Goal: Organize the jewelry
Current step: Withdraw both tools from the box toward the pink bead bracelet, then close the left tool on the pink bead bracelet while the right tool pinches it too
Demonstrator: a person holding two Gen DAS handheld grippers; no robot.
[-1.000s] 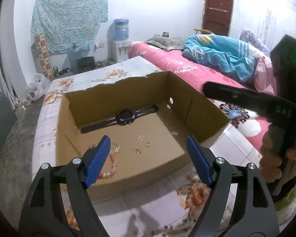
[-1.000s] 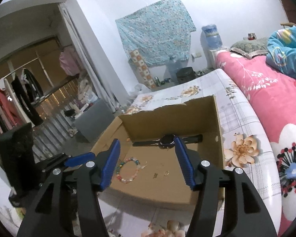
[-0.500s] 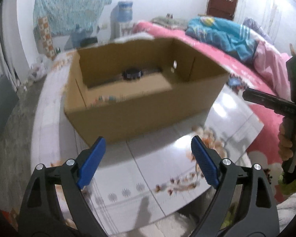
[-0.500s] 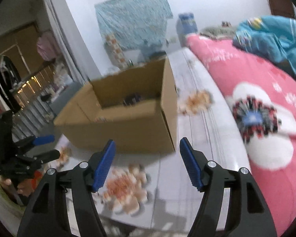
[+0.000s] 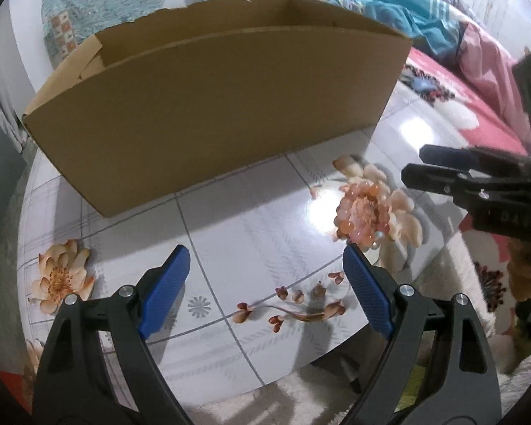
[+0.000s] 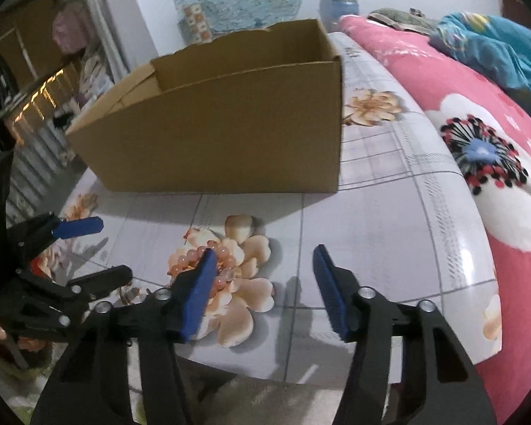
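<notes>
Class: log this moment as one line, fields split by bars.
left tongs open, empty | right tongs closing, empty | bracelet on table | box behind

Left claw (image 5: 265, 290): two matte black plastic arms, each tipped with a ribbed blue pad and fastened with silver round-head screws. Right claw (image 6: 262, 290): same build, black arms with triangular cut-outs, blue ribbed pads, silver screws. Its side bears faint embossed lettering.
</notes>
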